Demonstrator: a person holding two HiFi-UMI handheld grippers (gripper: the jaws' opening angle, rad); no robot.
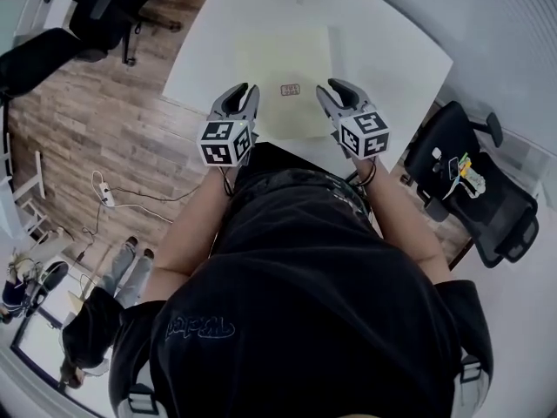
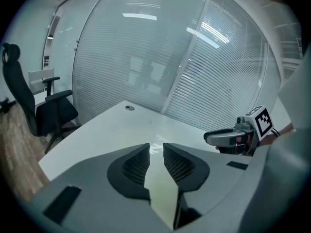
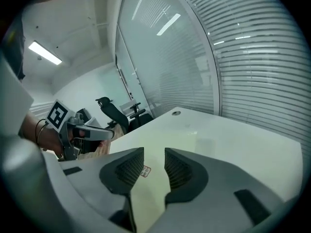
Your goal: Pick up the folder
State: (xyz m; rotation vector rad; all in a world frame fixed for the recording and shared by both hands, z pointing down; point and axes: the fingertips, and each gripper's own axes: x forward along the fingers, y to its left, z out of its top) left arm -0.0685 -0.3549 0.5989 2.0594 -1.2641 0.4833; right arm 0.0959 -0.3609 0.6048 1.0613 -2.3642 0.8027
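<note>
At the near edge of the bench, the left claw and right claw each stand slightly apart with nothing between the jaws. They hang over the near part of the folder, which lies flat on the bench. Thin and flush with the top, it may offer no lip to bite, so the jaws could shut empty or shove it farther away.

Bright ceiling light — fisheye-warped edges

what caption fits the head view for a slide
Left gripper and right gripper, open and empty, at the near edge of the pale folder on the table
</note>
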